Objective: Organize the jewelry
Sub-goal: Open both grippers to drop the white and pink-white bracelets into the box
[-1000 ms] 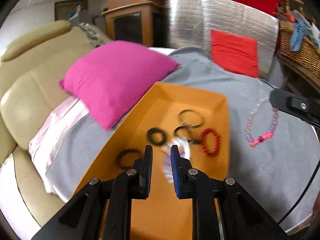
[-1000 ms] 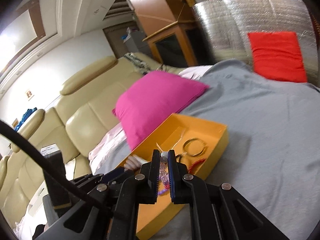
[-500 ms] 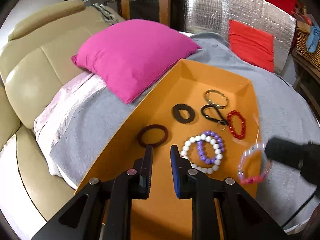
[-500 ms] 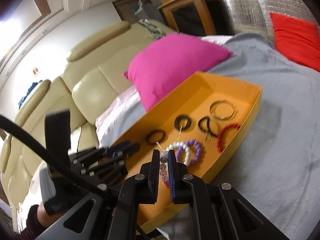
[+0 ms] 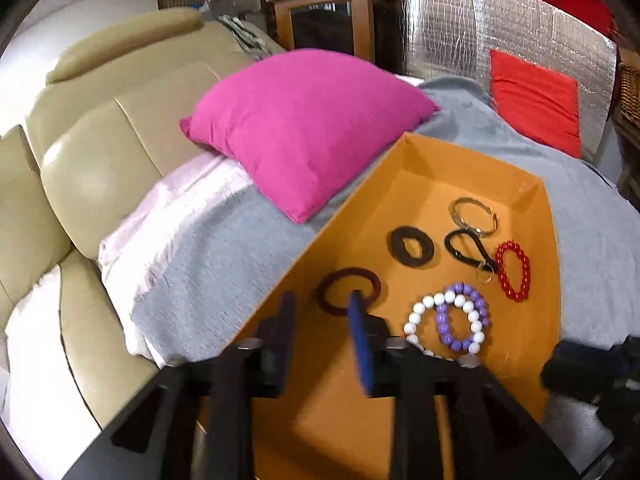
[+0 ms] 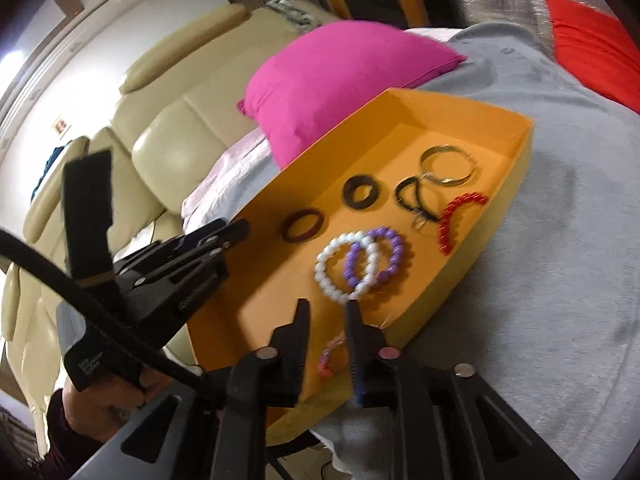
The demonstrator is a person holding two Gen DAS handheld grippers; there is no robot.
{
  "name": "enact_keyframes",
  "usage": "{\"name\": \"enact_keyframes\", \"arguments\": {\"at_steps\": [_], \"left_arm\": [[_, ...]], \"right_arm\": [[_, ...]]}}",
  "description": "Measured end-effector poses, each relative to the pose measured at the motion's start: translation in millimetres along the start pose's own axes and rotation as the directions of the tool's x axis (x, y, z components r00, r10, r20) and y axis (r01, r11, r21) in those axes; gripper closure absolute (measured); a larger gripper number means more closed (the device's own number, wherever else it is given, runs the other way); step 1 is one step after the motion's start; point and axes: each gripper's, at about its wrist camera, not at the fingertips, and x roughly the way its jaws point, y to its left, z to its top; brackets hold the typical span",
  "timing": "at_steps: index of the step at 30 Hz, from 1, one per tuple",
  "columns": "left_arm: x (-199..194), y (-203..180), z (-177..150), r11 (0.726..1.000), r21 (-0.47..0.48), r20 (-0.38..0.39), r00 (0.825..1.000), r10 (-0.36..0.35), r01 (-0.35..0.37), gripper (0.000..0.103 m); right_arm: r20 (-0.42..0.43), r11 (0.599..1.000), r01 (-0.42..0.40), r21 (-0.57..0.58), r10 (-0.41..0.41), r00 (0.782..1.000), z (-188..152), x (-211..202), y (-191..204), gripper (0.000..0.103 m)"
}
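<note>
I have both tongs over the orange tray [image 6: 516, 168] on the grey blanket [image 6: 560, 240]. My left gripper [image 5: 322, 312] has just been opening; its jaws stand spread with nothing between them, near the dark red bangle [image 5: 347, 291]. My right gripper [image 6: 326, 320] has also just been opening, and the pink beaded bracelet [image 6: 330, 356] sits loose between its parted jaws at the tray's near end. The white bead bracelet [image 6: 344, 268] and purple bead bracelet [image 6: 376, 256] lie overlapping in the tray.
</note>
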Motion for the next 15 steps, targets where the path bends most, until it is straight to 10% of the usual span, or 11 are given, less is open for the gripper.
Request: {"name": "enact_keyframes", "arguments": {"at_steps": [5, 15], "left_arm": [[-21, -4, 7, 0.999, 0.012, 0.078, 0.996, 0.049, -0.050, 0.038], [-62, -16, 12, 0.998, 0.022, 0.135, 0.989, 0.063, -0.066, 0.025]], "right_arm": [[0.106, 0.998, 0.047, 0.038, -0.051, 0.993, 9, -31, -14, 0.049], [0.264, 0.984, 0.172, 0.034, -0.175, 0.948, 17, -83, -18, 0.040]]}}
